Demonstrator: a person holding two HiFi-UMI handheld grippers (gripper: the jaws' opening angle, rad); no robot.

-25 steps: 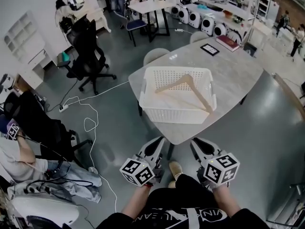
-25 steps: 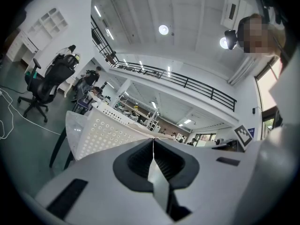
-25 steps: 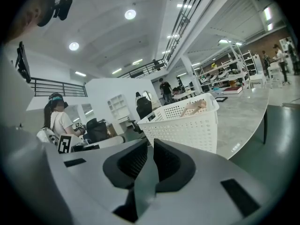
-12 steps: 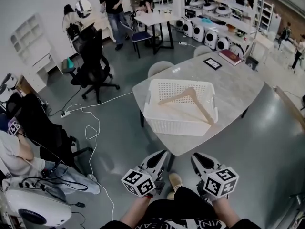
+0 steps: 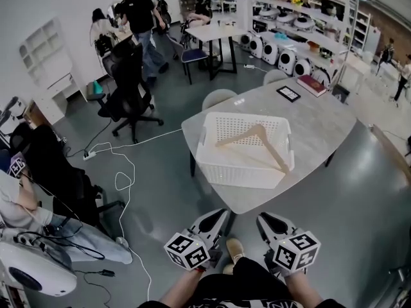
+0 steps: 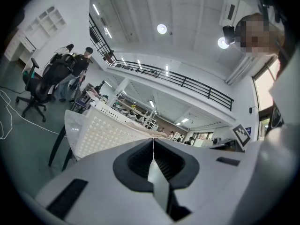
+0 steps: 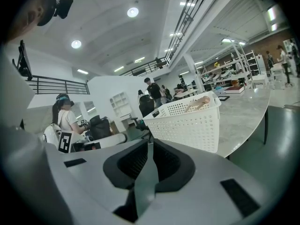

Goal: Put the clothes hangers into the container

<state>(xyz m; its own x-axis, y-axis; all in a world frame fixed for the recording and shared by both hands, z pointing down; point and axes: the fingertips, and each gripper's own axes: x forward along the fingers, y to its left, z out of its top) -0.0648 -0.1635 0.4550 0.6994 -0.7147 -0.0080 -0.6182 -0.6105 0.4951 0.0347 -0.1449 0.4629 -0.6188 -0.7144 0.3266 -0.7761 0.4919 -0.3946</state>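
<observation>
A wooden clothes hanger [image 5: 255, 142] lies across the top of the white perforated basket [image 5: 212, 167], which stands on the grey table [image 5: 321, 124]. Its tip also shows over the basket rim in the right gripper view [image 7: 199, 102]. The basket [image 6: 101, 132] also fills the middle of the left gripper view. My left gripper [image 5: 218, 215] and right gripper [image 5: 261, 218] are held low, close to my body, a little short of the table's near edge. Both are shut with nothing between the jaws.
A red book [image 5: 313, 85] and a dark tablet [image 5: 288, 93] lie at the table's far end. Black office chairs [image 5: 131, 85], a white cable [image 5: 122, 172] on the floor, a seated person [image 5: 26, 217] at left and a walking person [image 5: 138, 18] surround the table.
The view has drawn back a little from the table, so the basket sits slightly farther away. The person at the back has walked nearer. Both grippers stay shut near my body.
</observation>
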